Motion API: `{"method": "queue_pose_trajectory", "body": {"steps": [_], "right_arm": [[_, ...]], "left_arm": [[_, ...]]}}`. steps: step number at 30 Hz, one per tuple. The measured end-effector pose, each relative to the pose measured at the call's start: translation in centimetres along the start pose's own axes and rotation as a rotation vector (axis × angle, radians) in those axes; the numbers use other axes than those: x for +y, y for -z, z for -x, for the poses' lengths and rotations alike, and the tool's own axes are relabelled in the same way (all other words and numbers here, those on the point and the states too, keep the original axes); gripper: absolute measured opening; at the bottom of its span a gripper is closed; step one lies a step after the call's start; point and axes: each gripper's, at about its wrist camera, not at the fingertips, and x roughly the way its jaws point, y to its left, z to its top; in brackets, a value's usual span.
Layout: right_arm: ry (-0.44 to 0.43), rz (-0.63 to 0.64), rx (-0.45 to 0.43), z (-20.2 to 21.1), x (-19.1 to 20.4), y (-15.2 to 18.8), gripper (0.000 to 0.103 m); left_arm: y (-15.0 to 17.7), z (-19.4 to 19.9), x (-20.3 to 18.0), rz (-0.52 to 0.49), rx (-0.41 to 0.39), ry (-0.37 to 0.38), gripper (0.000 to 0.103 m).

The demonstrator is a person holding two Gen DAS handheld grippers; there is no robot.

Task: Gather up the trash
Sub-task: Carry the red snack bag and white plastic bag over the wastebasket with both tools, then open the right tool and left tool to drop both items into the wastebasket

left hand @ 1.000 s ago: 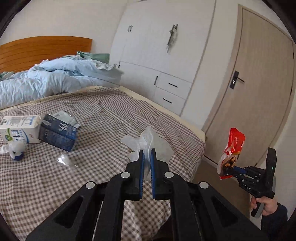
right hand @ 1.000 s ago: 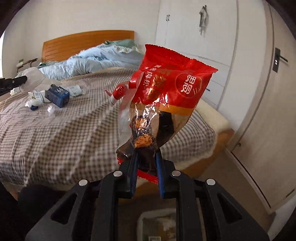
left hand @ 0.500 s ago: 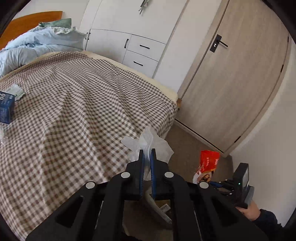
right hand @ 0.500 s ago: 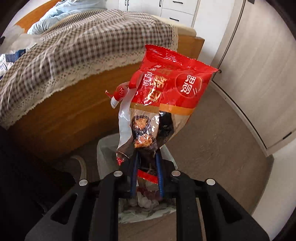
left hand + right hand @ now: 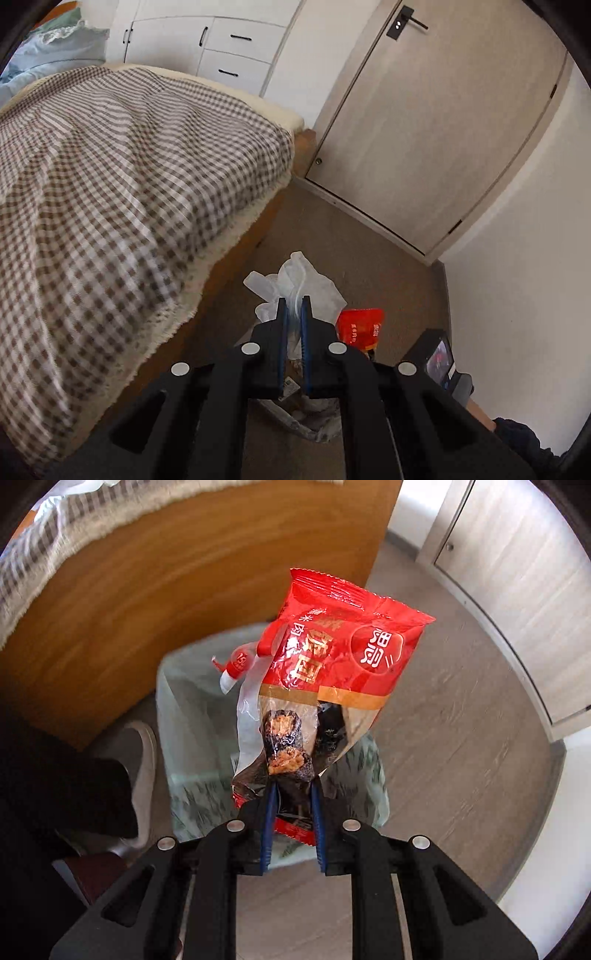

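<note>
Right hand-held gripper (image 5: 291, 797) clamped on bottom edge of red snack wrapper (image 5: 332, 672), held upright over lined trash bin (image 5: 192, 709) on floor beside wooden bed frame (image 5: 155, 579). Left hand-held gripper (image 5: 293, 314) nearly closed, pinching crumpled clear plastic bag (image 5: 295, 284), above bin area near checkered bedspread (image 5: 122, 192). Door (image 5: 436, 122) ahead.

Bed frame (image 5: 177, 602) crowds the bin (image 5: 192, 716); floor (image 5: 461, 716) opposite lies open.
</note>
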Motion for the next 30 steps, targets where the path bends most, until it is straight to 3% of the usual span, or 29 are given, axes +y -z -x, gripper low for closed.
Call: {"method": "queue_pose_trajectory", "body": {"steps": [3, 6, 8, 14, 17, 20, 26, 28, 30], "right_arm": [[0.002, 0.003, 0.056, -1.7, -0.5, 0.8, 0.020], [0.008, -0.017, 0.135, -4.4, -0.7, 1.5, 0.038], [0.045, -0.025, 0.161, -5.6, -1.0, 1.9, 0.058], [0.120, -0.108, 0.106, -3.8, -3.3, 2.4, 0.058], [0.124, -0.139, 0.055, -2.0, -5.0, 1.7, 0.059], [0.136, -0.145, 0.020, -0.9, -5.8, 1.6, 0.066], [0.126, -0.127, -0.001, -1.0, -5.0, 0.7, 0.066], [0.123, -0.108, -0.003, -0.8, -4.7, 0.6, 0.066], [0.123, -0.095, -0.011, -0.5, -4.3, 0.5, 0.066]], "left_arm": [[0.7, -2.8, -1.2, -0.013, 0.065, -0.009, 0.004], [1.2, -5.4, -2.2, -0.034, 0.122, -0.030, 0.004], [1.3, -7.2, -2.8, -0.040, 0.162, -0.053, 0.004], [1.3, -13.1, -3.5, -0.014, 0.281, -0.031, 0.004], [2.5, -15.9, -3.0, -0.028, 0.358, -0.090, 0.004], [3.4, -17.8, -2.9, -0.058, 0.436, -0.105, 0.004], [4.5, -21.0, -1.8, -0.060, 0.509, -0.151, 0.004], [4.5, -22.1, -2.1, -0.089, 0.511, -0.120, 0.005], [4.5, -23.6, -2.2, -0.138, 0.517, -0.082, 0.014]]}}
